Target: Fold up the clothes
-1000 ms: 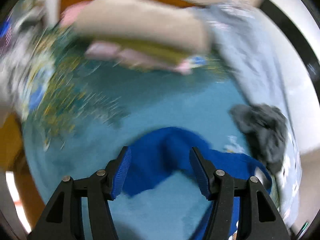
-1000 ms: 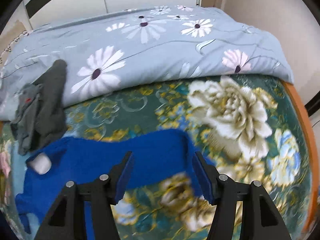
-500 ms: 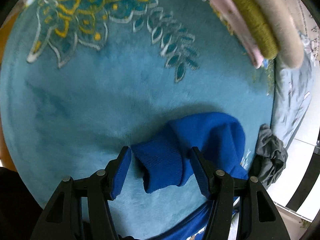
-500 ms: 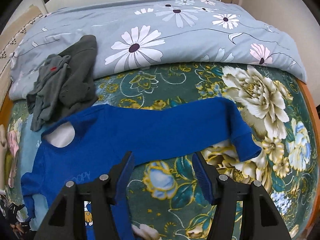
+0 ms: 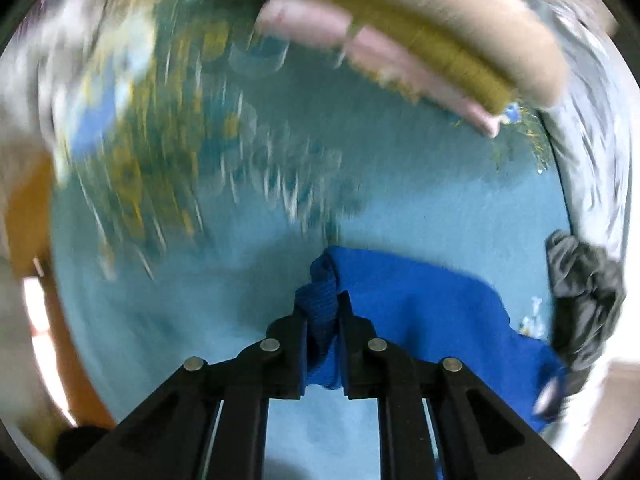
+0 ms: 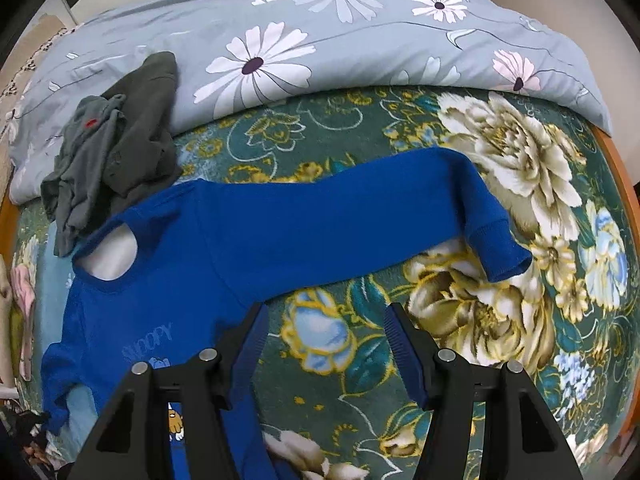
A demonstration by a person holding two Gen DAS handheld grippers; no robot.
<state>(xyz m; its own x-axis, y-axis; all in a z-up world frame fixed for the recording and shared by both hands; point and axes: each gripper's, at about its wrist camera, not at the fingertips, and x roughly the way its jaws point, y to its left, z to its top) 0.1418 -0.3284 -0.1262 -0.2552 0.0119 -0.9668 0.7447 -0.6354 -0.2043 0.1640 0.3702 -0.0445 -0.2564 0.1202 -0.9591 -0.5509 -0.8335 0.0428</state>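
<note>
Left wrist view: heavy motion blur across the upper and left parts, the blanket (image 5: pixel 224 288) pattern smeared into streaks; only the gripper arms and the blue sweater (image 5: pixel 420 312) cuff between them stay fairly sharp. Overexposed white patch at lower right.

Right wrist view: sharp, evenly lit, soft indoor light, faint shadows. Strong fisheye bending and a dark vignette at the corners in both.

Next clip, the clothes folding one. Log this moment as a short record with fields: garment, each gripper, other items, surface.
garment: blue sweatshirt, spread flat, one sleeve stretched out sideways
left gripper: jaws have just been closing, now shut on the sweatshirt's ribbed cuff
right gripper: open, holding nothing, above the floral blanket beside the sweatshirt
other items: crumpled grey garment; daisy-print duvet; folded stack, blurred
</note>
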